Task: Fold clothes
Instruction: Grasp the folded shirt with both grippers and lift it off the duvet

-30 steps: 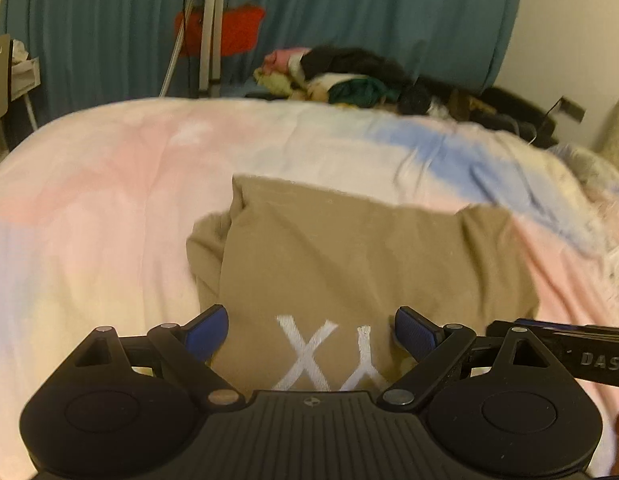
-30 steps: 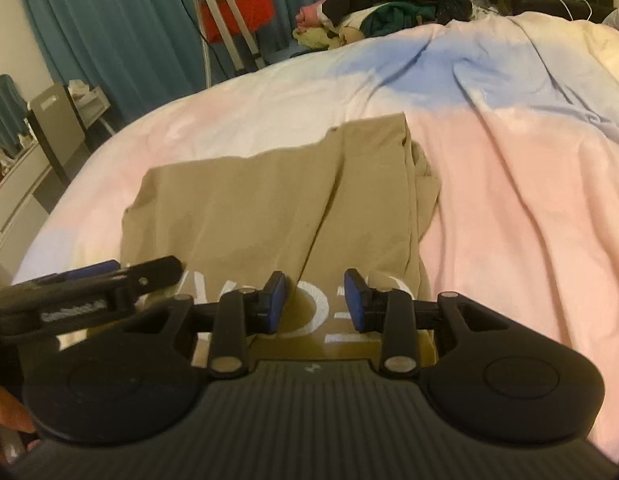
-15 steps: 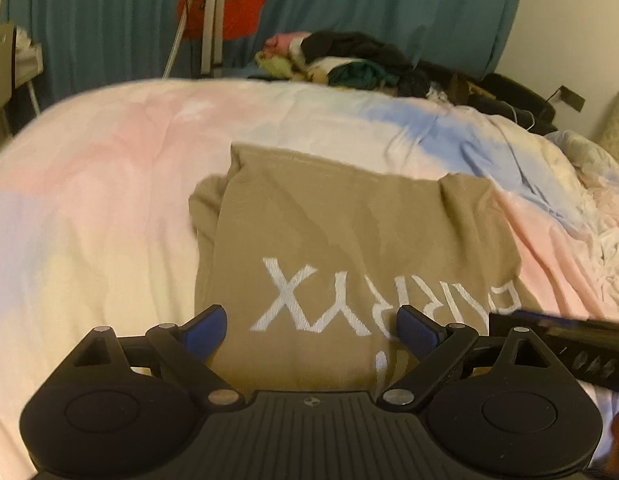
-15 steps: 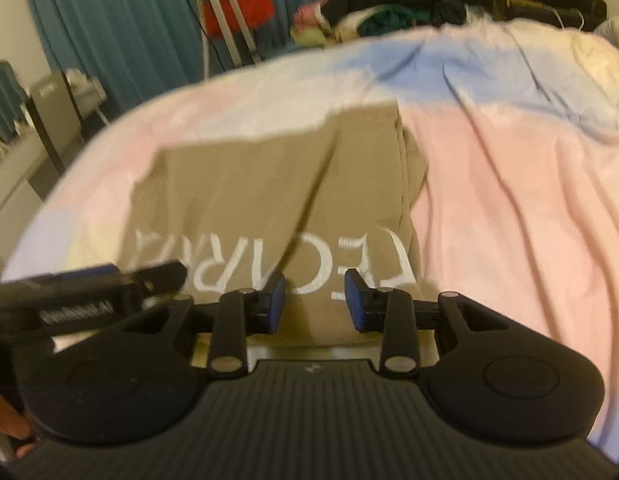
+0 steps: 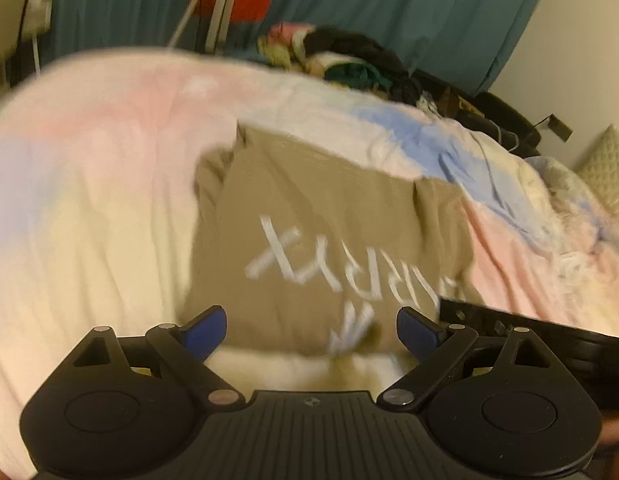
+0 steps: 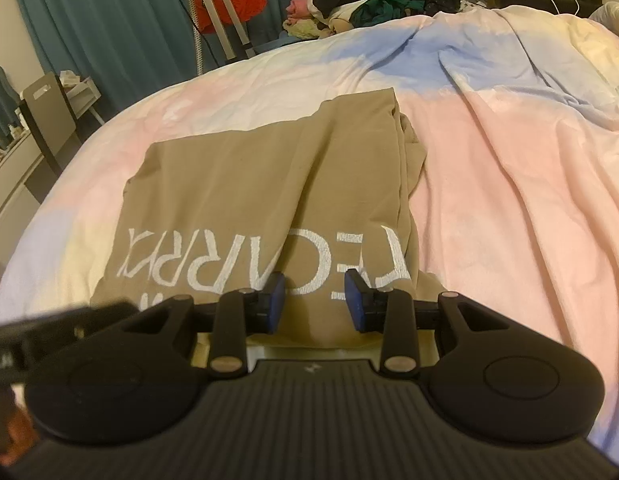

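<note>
Both grippers have been drawn back off the shirt (image 6: 265,184), now seen whole and partly folded on the bed (image 6: 509,184), left gripper (image 5: 311,330) wide open, right gripper (image 6: 314,300) narrowly parted, nothing held.

shirt: tan shirt (image 6: 265,200) with white lettering lay folded on the pastel blanket (image 6: 509,200) | right gripper (image 6: 314,302): fingers apart, empty, over shirt's near edge | background: clothes pile (image 6: 373,4), teal curtain (image 6: 109,20), tripod (image 6: 213,12)
</note>
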Demonstrator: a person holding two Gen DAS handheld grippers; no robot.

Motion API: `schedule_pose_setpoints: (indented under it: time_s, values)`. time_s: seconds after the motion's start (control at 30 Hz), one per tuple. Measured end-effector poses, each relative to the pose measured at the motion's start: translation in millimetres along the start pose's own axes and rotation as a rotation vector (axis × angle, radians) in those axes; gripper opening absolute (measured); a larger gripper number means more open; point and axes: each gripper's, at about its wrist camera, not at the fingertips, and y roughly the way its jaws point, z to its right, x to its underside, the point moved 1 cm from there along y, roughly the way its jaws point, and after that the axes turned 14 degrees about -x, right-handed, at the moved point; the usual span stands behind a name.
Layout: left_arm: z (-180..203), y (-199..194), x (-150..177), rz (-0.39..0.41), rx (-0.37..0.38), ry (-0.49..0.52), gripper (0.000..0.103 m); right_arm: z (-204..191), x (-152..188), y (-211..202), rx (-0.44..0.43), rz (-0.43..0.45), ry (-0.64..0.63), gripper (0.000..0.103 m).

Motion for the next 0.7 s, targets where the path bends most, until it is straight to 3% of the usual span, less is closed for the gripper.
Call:
schedule_pose_setpoints:
  time_s: [0.1, 0.3, 0.4, 0.47, 0.57, 0.7]
  values:
    - [-9.2, 11.4, 1.3, -0.061, 0.039, -0.089, 0.093, -0.1, 0.2, -0.2, 0.002, 0.000, 0.000, 0.035]
    - [-28.9, 35.3, -5.1, -0.065, 0.067, -0.305, 0.089, -0.8, 0.4, 1.1, 0.010, 0.004, 0.006, 0.035]
    - [-38.8, 47.3, -8.3, -0.067, 0.081, -0.413, 0.077, -0.4, 0.4, 0.7, 0.012, 0.008, 0.006, 0.035]
    - [-44.0, 51.2, -9.5, -0.054, 0.098, -0.467, 0.058, 0.1, 1.2, -0.1, 0.013, 0.012, 0.006, 0.035]
    - [-47.6, 45.2, -8.3, -0.004, 0.138, -0.490, 0.052, -0.4, 1.7, -0.7, 0.016, 0.012, 0.005, 0.035]
    - [-54.5, 56.7, -7.0, -0.069, 0.129, -0.548, 0.052, -1.1, 2.3, -1.5, 0.019, 0.013, 0.005, 0.035]
